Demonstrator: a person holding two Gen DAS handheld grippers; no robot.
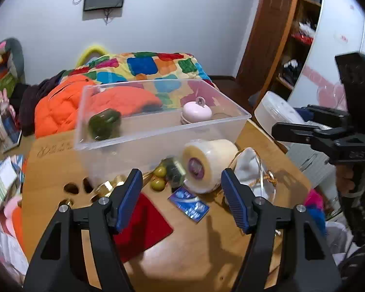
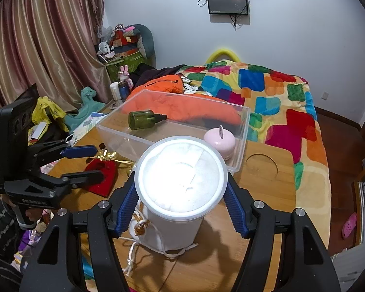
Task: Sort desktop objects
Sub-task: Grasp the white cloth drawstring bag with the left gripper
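Observation:
A clear plastic bin [image 1: 158, 131] [image 2: 241, 131] stands on the wooden table [image 1: 51, 165] and holds a green bottle [image 1: 104, 124] [image 2: 143, 119] and a pink round gadget [image 1: 197, 113] [image 2: 219, 138]. My right gripper [image 2: 180, 199] is shut on a white lidded tub [image 2: 181, 177], held above the table in front of the bin. In the left wrist view that gripper is at the right edge and the tub [image 1: 275, 109] is beyond it. My left gripper [image 1: 182, 189] [image 2: 85, 163] is open and empty, over a tape roll [image 1: 206, 165], a blue packet [image 1: 189, 204] and a red pouch [image 1: 143, 221] [image 2: 101, 177].
A white drawstring bag [image 1: 253, 170] [image 2: 158, 241], two olive balls [image 1: 159, 177], a dark green block [image 1: 175, 172] and a gold pouch [image 2: 109, 155] lie on the table. The table has round cut-outs [image 2: 261, 168]. A bed with a colourful blanket [image 2: 275, 92] is behind.

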